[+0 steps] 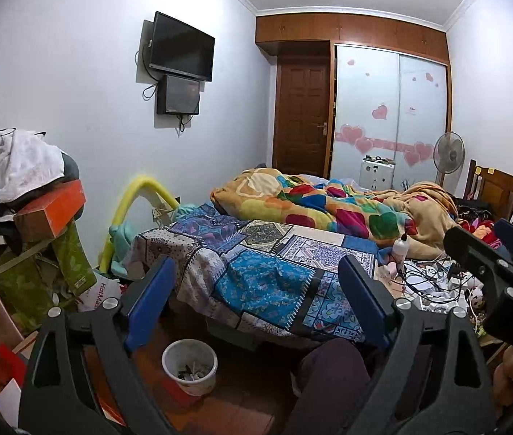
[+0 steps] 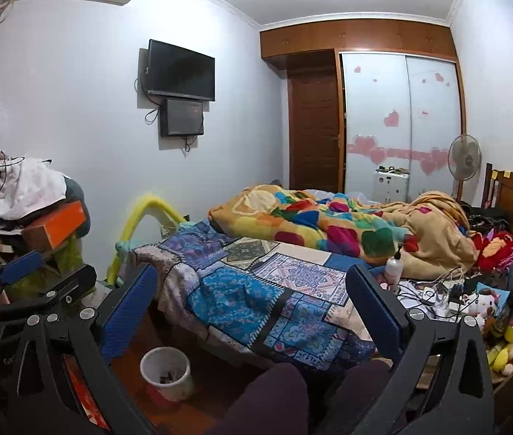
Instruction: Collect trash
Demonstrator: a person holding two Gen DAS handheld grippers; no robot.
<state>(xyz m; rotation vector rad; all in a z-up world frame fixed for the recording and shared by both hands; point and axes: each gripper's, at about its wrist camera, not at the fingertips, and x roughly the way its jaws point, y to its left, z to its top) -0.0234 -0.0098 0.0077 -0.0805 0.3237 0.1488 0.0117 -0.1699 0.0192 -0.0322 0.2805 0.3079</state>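
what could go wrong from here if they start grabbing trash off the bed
1. The tangle of white cables on the bed's right edge lies among the loose items; an open right gripper could snag a cable and drag the chargers.
2. The white pump bottle stands upright on soft bedding beside them and could tip if bumped.
3. The white bin sits low on the floor by the bed; a drop from the left gripper at this height might miss.

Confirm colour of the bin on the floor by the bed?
White bin, with dark scraps inside. Left wrist view shows it best.
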